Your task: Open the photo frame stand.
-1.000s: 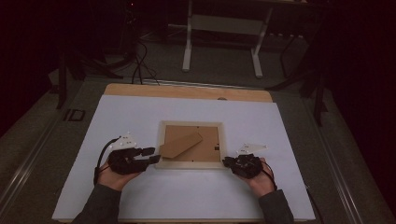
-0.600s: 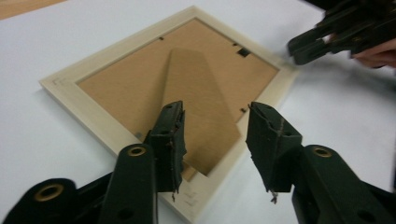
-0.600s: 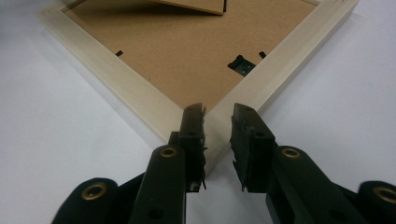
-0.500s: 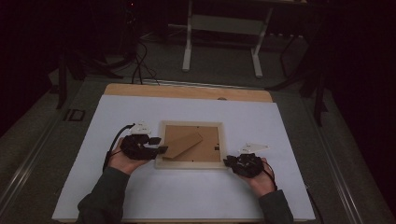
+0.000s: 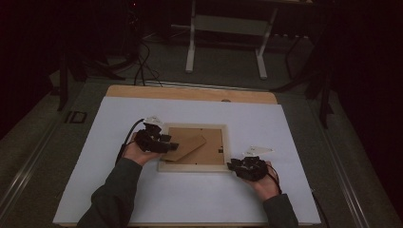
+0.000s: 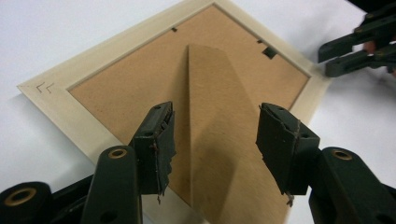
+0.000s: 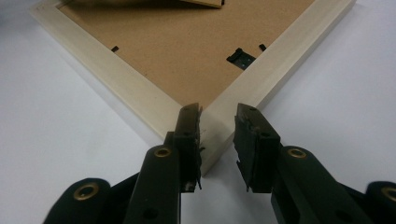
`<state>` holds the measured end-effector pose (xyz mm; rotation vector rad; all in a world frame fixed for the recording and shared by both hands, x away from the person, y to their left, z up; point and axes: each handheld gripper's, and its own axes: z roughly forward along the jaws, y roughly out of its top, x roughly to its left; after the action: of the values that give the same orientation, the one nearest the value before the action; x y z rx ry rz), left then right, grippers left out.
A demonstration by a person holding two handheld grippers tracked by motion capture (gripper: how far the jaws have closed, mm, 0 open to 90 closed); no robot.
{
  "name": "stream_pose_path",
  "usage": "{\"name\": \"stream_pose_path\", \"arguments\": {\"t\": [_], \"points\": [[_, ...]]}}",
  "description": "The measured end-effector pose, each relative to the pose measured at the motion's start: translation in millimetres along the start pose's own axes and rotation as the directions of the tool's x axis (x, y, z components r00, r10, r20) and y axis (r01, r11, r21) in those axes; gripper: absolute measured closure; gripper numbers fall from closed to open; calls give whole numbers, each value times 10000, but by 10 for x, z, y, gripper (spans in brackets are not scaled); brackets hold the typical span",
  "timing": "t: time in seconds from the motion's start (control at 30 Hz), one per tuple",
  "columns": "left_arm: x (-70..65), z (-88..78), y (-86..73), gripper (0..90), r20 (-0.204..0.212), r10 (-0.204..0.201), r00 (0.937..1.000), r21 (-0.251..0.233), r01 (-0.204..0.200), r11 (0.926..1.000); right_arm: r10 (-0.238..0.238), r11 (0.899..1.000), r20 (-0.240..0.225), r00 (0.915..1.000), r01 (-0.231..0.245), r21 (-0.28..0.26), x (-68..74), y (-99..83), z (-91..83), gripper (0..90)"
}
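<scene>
Left tongs (image 6: 215, 116): spread wide, just opened further, straddling the cardboard stand (image 6: 215, 84) without pressing on it. Nothing gripped. Right tongs (image 7: 217, 116): parted more narrowly, likewise just opened further, with the nearest corner of the picture frame (image 7: 116, 79) sitting between the jaws. One jaw close against the wood, contact hard to judge, no squeeze apparent.

Directly under and ahead of the left tongs: the stand, running away from the jaws along the middle of the backing board (image 6: 130, 88), lifted a little off it to judge by the shadow along one edge. Just past the right tongs: pale wooden rails spreading away to both sides from the corner, then brown board inside them. Farther on from the right tongs: a small dark hanger (image 7: 240, 57) and small dark clips (image 7: 114, 48) at the board's edge, too small to tell whether turned in or out. Beyond and around everything: the white desk (image 6: 56, 37), with the frame lying flat on it, back upward, between the two tongs.

Judged as early in the job. Done so far, as far as visible: frame laid face down and both tongs brought up to it, one at the stand, one at the corner. Left to do, by the look of it: taking hold of the stand, steadying the corner, then freeing or setting the back. Board seemingly in place inside the rails.
</scene>
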<state>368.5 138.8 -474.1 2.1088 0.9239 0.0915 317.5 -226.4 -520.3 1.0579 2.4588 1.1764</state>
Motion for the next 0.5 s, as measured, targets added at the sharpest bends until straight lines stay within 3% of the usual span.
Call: {"name": "stream_pose_path", "arguments": {"t": [0.23, 0.5], "points": [[36, 159, 35, 435, 64, -18, 10000, 337, 15, 9994, 85, 10000, 40, 10000, -85, -28, -18, -10, -4, 697], [48, 293, 73, 380, 423, 11, 9991, 654, -38, 9979, 133, 9999, 37, 9999, -133, -4, -26, -18, -1, 690]]}}
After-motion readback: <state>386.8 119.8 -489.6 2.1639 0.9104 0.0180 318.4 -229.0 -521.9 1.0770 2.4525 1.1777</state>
